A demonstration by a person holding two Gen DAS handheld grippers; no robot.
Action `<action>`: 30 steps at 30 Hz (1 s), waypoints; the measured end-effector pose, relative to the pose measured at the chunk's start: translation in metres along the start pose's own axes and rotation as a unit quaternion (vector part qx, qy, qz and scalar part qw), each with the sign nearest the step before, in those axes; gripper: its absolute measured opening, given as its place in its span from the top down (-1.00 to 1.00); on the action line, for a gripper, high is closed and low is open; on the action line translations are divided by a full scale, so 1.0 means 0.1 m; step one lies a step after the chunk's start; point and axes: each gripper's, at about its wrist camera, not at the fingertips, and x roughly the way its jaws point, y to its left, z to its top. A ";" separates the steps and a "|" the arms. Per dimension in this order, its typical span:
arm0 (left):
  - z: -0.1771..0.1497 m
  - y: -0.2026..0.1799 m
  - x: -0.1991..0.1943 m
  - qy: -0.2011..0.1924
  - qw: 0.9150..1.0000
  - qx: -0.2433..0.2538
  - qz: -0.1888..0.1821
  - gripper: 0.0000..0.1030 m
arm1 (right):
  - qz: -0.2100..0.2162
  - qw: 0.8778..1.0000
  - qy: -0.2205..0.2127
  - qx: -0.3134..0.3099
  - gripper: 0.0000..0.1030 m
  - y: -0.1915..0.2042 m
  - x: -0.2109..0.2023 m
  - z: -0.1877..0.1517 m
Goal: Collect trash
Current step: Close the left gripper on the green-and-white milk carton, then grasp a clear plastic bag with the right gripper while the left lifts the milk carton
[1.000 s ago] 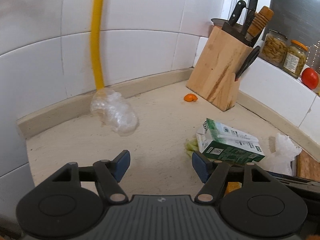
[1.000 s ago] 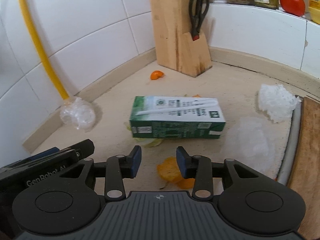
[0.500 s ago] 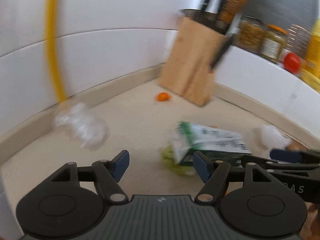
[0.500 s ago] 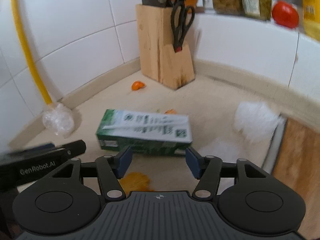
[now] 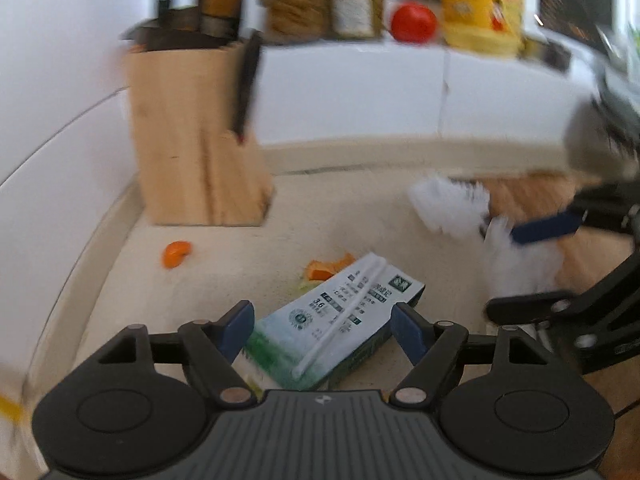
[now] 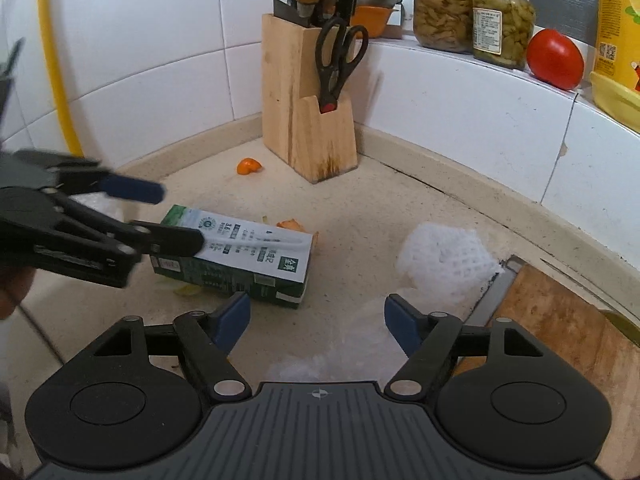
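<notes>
The left gripper is spread wide, its blue pads either side of the near end of the milk carton, which lies flat on the countertop; whether a pad touches the carton cannot be told. The right gripper is spread too, holding nothing, just beside the carton's far end, with a clear plastic wrap on the counter between its fingers. Only the right wrist view shows the left gripper from the side — one finger lies across the carton's top. It also shows the white foam net sharply, near the carton, and the scissors in the knife block beyond it. The left wrist view is blurred, yet it shows orange peel just behind the carton and a second piece near the block.
</notes>
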 end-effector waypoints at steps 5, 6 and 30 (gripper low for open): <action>0.11 0.00 0.27 0.044 0.996 0.076 -0.032 -0.45 | -0.004 1.000 0.013 0.000 -0.62 -0.04 -0.01 -0.06; 0.14 0.00 0.32 0.053 0.994 0.086 -0.038 -0.45 | -0.004 1.000 0.016 0.003 -0.63 -0.05 0.00 -0.08; -0.39 0.04 -0.38 0.098 0.991 -0.051 -0.071 0.08 | -0.024 0.998 0.039 0.044 -0.70 -0.37 -0.21 -0.33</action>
